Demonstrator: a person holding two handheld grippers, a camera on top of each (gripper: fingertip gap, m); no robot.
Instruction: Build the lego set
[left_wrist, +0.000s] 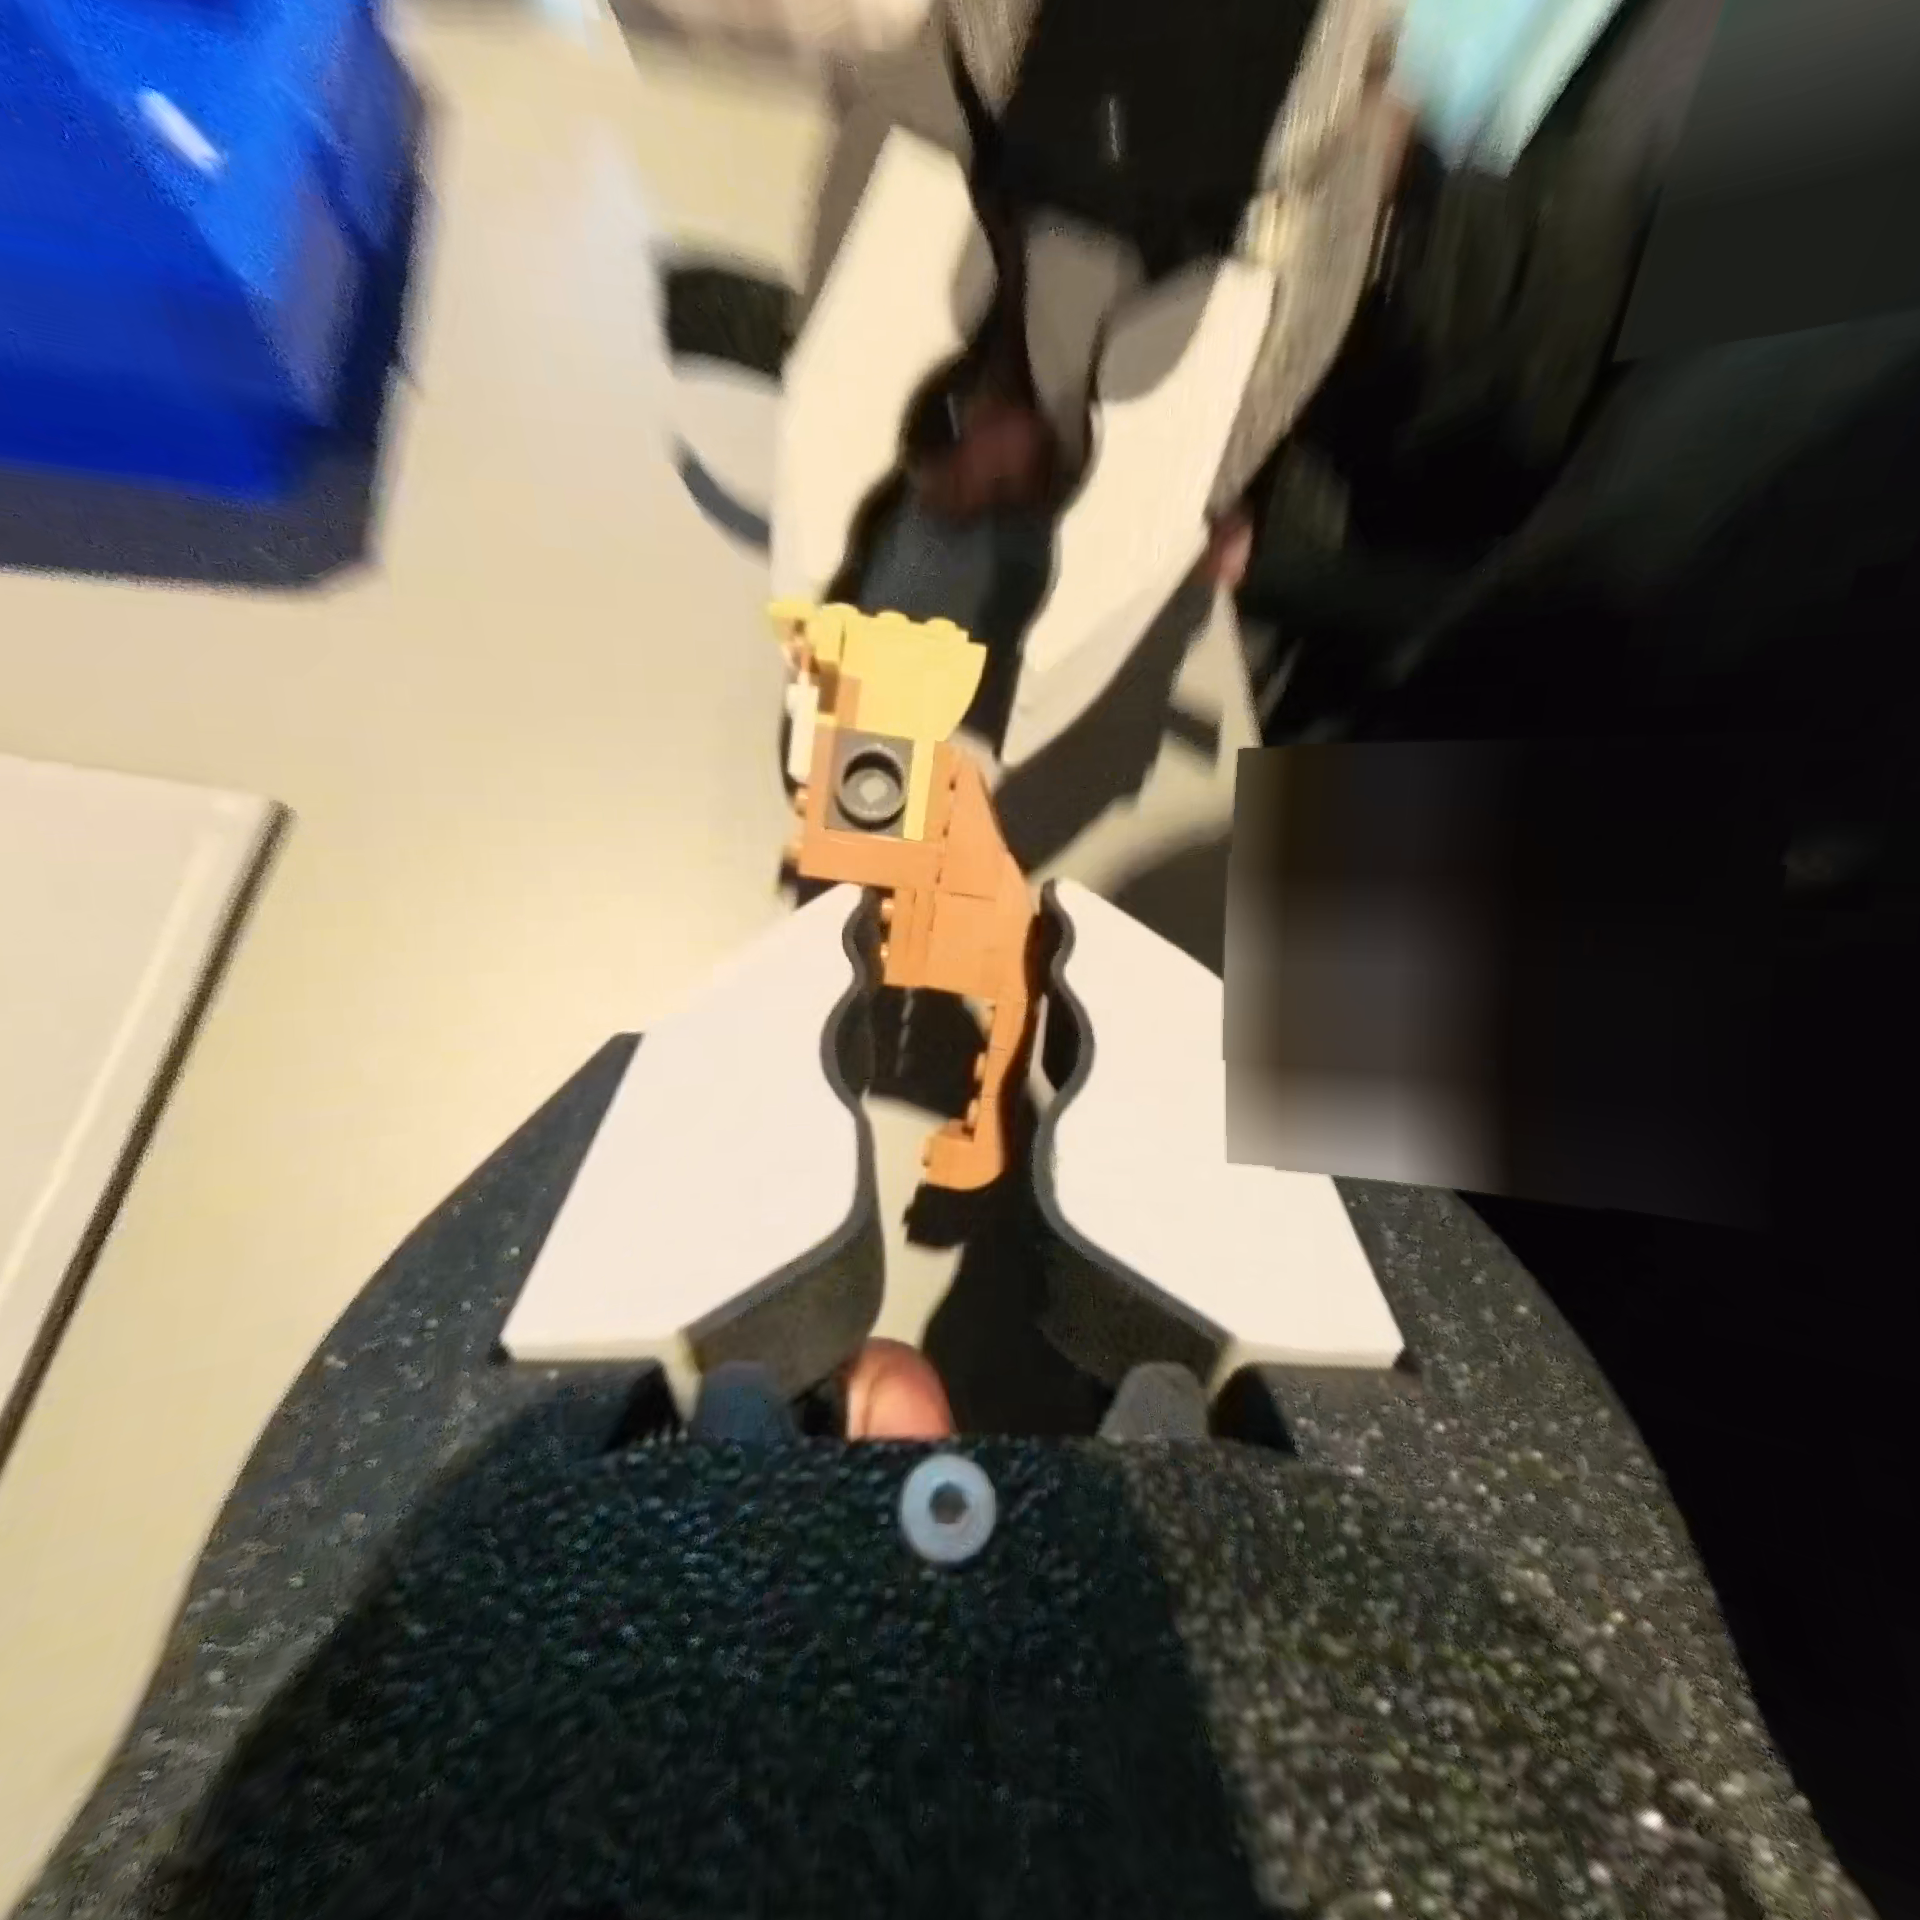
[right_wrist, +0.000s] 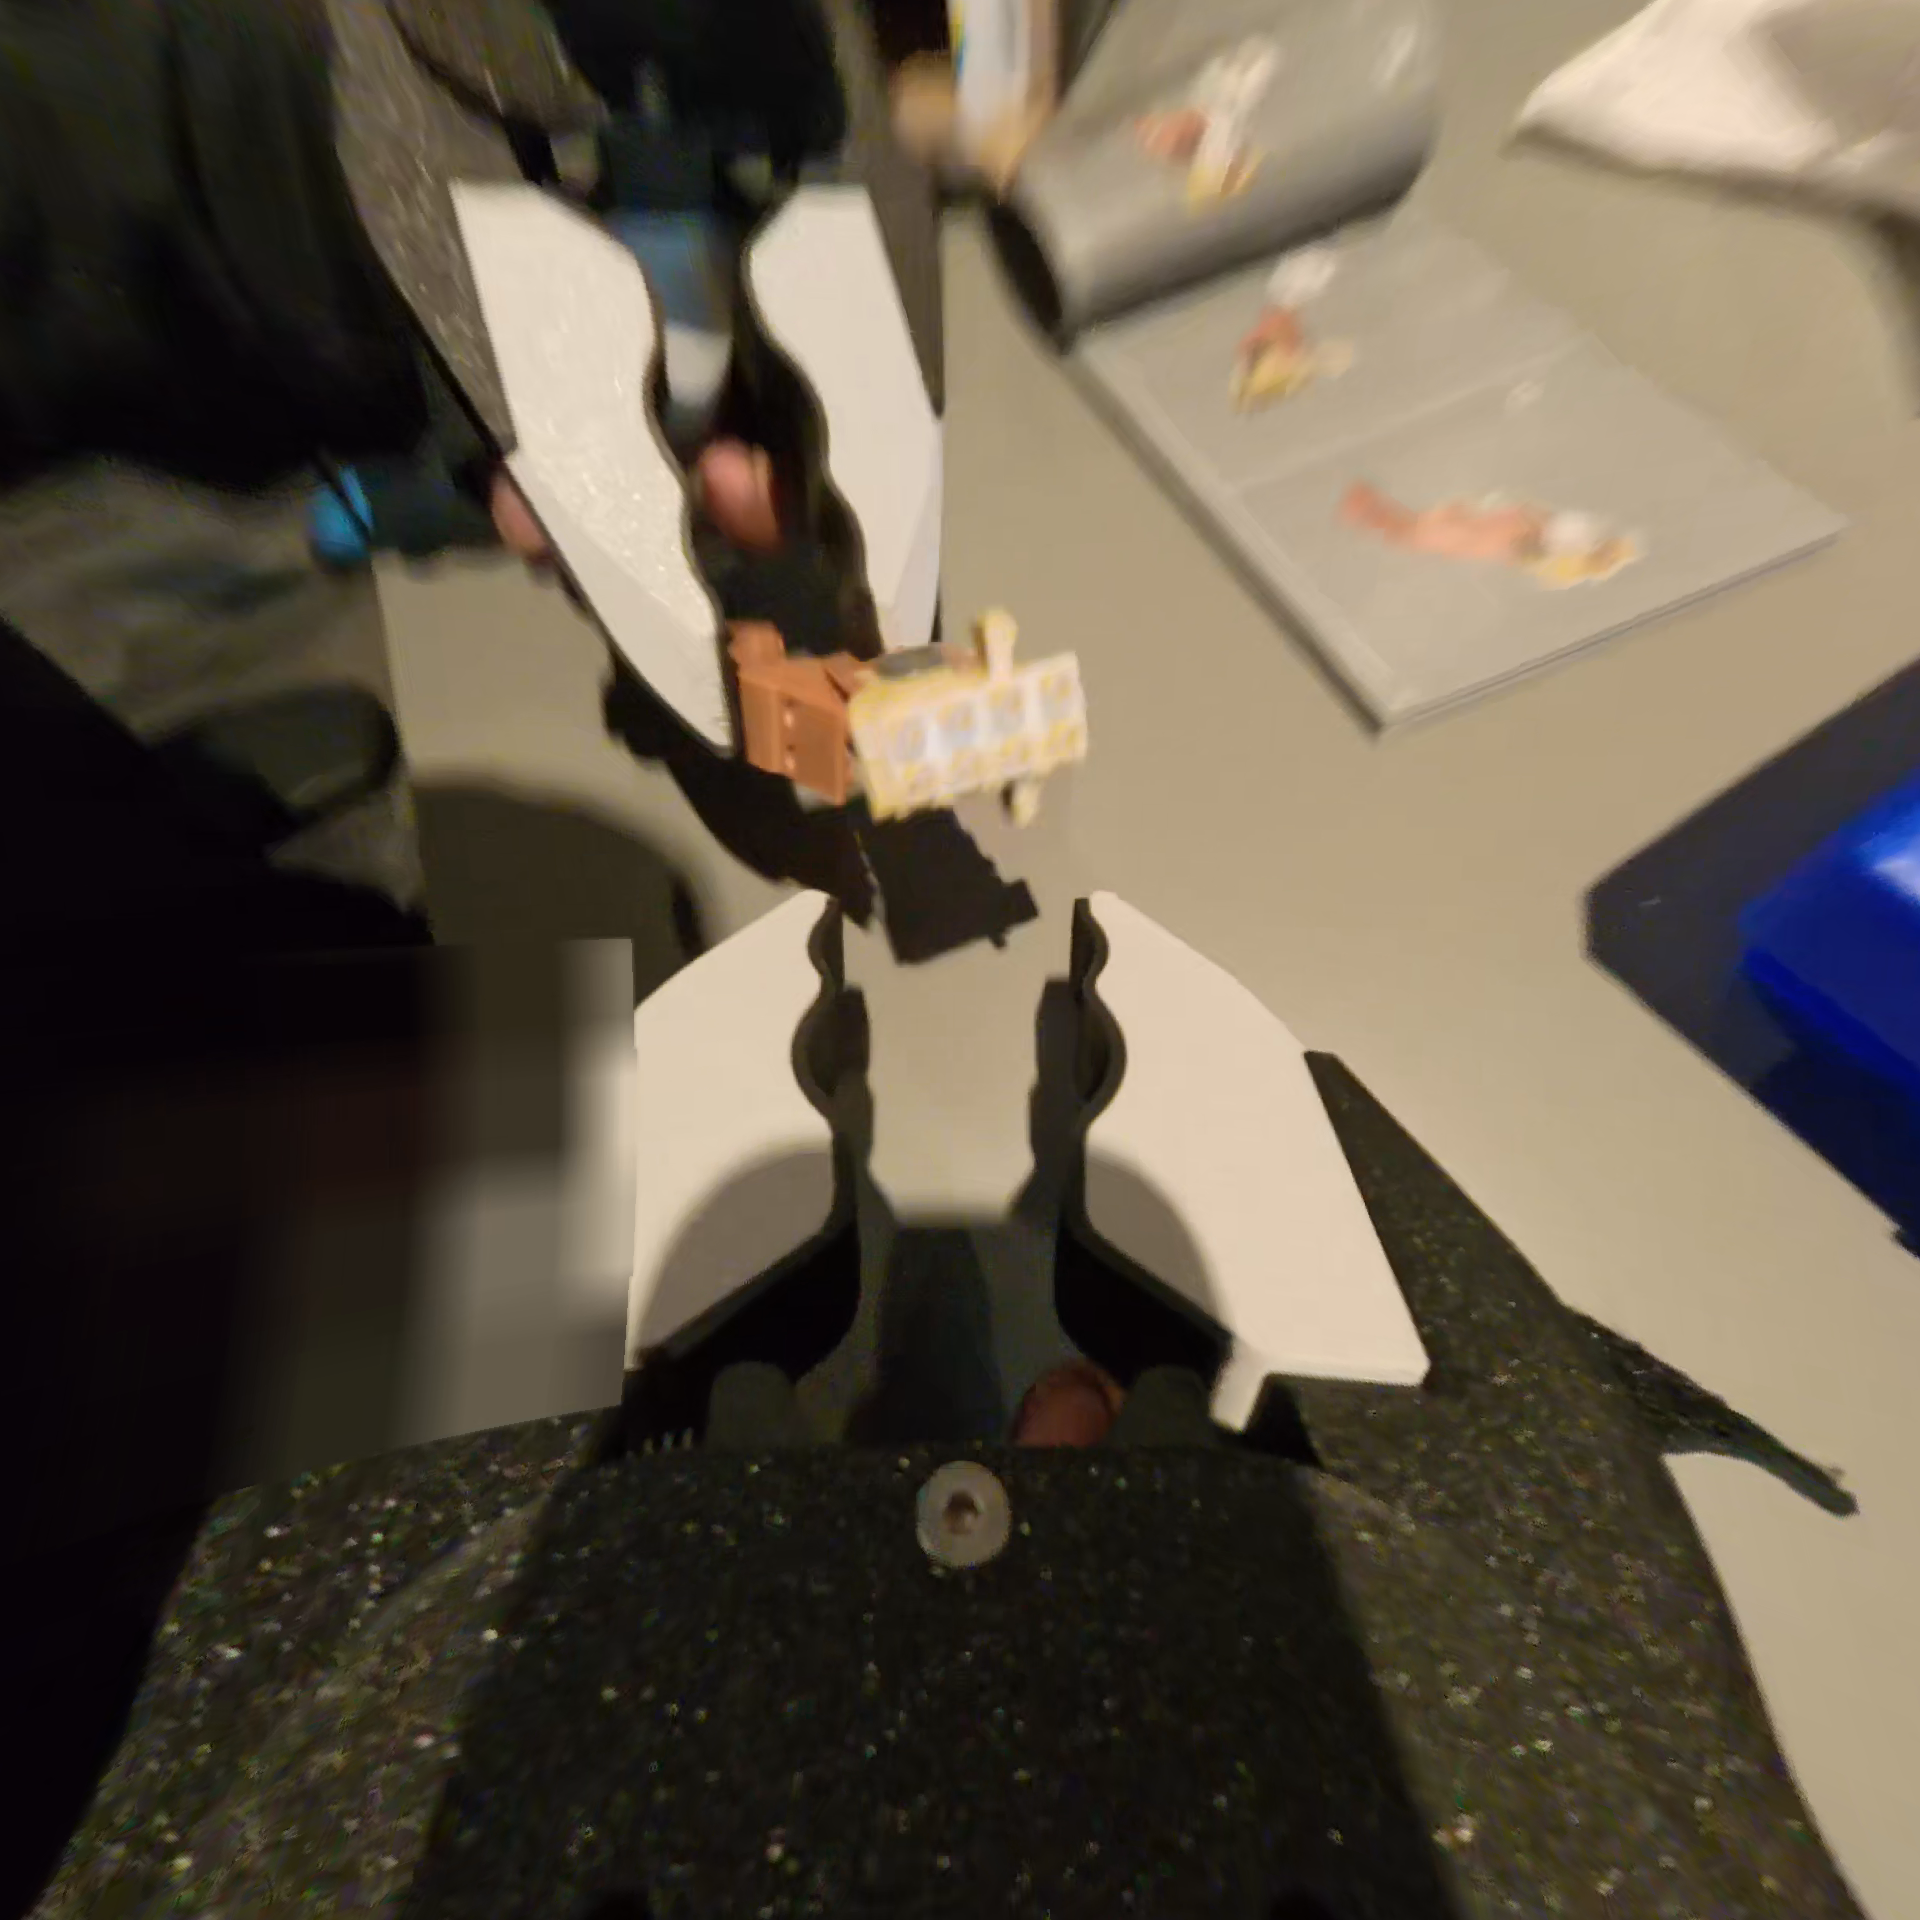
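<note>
My left gripper (left_wrist: 948, 909) is shut on a small lego model (left_wrist: 914, 831) built of brown and pale yellow bricks, with a grey studded piece on its side. The model sticks out past the fingertips, held above the table. In the right wrist view the same model (right_wrist: 914, 727) hangs from the left gripper (right_wrist: 800, 665), just beyond my right gripper (right_wrist: 956, 920). My right gripper is open and empty, a short way below the model. It also shows in the left wrist view (left_wrist: 997, 499), blurred, beyond the model.
An open instruction booklet (right_wrist: 1455, 468) lies on the beige table (right_wrist: 1351, 987) at the back right. A blue bin (right_wrist: 1829, 935) stands at the right edge; it also shows in the left wrist view (left_wrist: 187, 260). A white tray (left_wrist: 114, 987) sits at the left. A person in dark clothing is close behind.
</note>
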